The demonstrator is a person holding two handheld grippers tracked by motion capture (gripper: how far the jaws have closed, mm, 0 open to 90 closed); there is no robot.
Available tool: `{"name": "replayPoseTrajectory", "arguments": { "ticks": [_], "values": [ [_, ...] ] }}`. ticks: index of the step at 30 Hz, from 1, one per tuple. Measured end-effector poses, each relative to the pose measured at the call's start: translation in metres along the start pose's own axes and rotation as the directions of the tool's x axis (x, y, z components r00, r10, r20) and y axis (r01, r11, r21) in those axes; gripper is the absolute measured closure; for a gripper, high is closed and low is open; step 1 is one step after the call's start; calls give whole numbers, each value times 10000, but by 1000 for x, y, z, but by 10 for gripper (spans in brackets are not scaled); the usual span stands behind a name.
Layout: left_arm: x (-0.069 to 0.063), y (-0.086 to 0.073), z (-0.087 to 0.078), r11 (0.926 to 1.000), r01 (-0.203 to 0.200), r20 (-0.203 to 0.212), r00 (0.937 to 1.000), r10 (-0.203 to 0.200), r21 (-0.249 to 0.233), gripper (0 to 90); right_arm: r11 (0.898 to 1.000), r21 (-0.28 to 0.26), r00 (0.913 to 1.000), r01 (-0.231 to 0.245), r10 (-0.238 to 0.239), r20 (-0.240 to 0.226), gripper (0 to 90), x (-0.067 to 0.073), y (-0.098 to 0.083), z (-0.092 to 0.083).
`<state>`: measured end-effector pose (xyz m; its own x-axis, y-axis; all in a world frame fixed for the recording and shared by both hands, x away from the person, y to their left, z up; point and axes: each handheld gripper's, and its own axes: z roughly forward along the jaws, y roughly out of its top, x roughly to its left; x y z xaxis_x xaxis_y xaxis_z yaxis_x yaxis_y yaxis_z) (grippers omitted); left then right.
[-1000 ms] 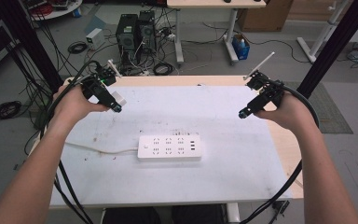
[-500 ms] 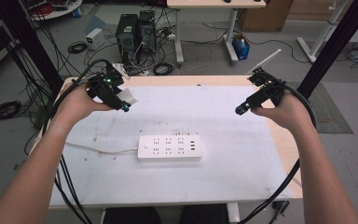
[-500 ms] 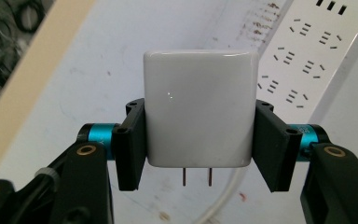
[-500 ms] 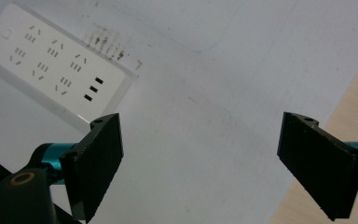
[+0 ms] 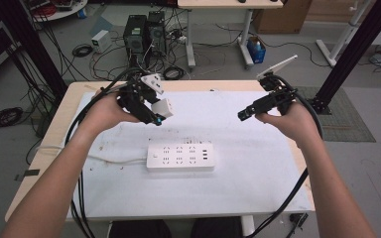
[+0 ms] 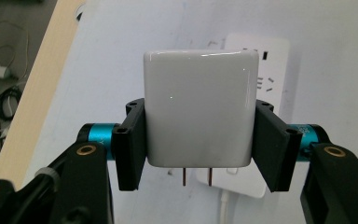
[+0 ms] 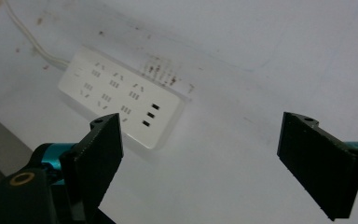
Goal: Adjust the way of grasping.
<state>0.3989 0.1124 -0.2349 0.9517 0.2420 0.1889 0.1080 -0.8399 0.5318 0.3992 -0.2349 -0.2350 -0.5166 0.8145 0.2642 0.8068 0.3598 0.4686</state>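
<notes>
The left gripper point(image 5: 155, 117) pinches a white plug adapter point(image 5: 162, 108) between its two black jaws, held in the air above the far left part of the white table top point(image 5: 258, 163). In the left gripper view the adapter point(image 6: 199, 107) sits square between the jaws, its glossy flat face toward the camera and its two metal prongs point(image 6: 196, 176) pointing down toward the power strip point(image 6: 261, 74) that lies beneath and behind it. The adapter hides most of that strip; a corner with a few sockets shows at upper right, and its white cord point(image 6: 223, 210) leaves at the bottom edge.

The right gripper point(image 5: 244, 115) hangs above the far right part of the table with its jaws spread wide and nothing between them, as the right gripper view shows point(image 7: 200, 149).

The power strip point(image 5: 180, 157) lies flat near the middle of the table, well apart from both grippers. It has two rows of sockets and three small ports at its right end; its cord point(image 5: 109, 159) runs off to the left edge of the table. In the right gripper view the strip point(image 7: 121, 100) lies at a slant, and a patch of dark smudges point(image 7: 161, 72) marks the table just beyond it.

The table top around the strip is bare on every side, with broad open room toward the near edge and to the right. The wooden rim point(image 5: 67, 106) shows along the left and far edges. Black cables point(image 5: 79, 198) trail from the left gripper down along the forearm and off the near edge, where they are cut off.
</notes>
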Motion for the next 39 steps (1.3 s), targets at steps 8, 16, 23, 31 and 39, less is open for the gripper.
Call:
{"name": "replayPoseTrajectory", "arguments": {
  "ticks": [8, 16, 23, 31, 39],
  "values": [
    [-11, 27, 19, 9983, -564, 450, 9974, 571, -160, 426, 9991, -133, 9858, -398, 371, -1640, 136, 18, 5, 23],
    [-20, 45, 33, 9938, -1046, 586, 9926, 1066, -375, 426, 9939, -493, 9434, -985, 775, -3225, 137, 26, 9, 38],
    [-28, 56, 40, 9880, -1383, 566, 9882, 1422, -682, 426, 9881, -456, 9059, -1468, 1158, -4074, 151, 32, 12, 48],
    [-35, 66, 43, 9805, -1610, 473, 9848, 1671, -1123, 426, 9796, -488, 8530, -1949, 1447, -5015, 268, 36, 14, 56],
    [-35, 67, 43, 9762, -1798, 277, 9825, 1844, -1210, 426, 9764, -349, 8287, -2131, 1617, -5358, 365, 37, 14, 60]
  ]
}}
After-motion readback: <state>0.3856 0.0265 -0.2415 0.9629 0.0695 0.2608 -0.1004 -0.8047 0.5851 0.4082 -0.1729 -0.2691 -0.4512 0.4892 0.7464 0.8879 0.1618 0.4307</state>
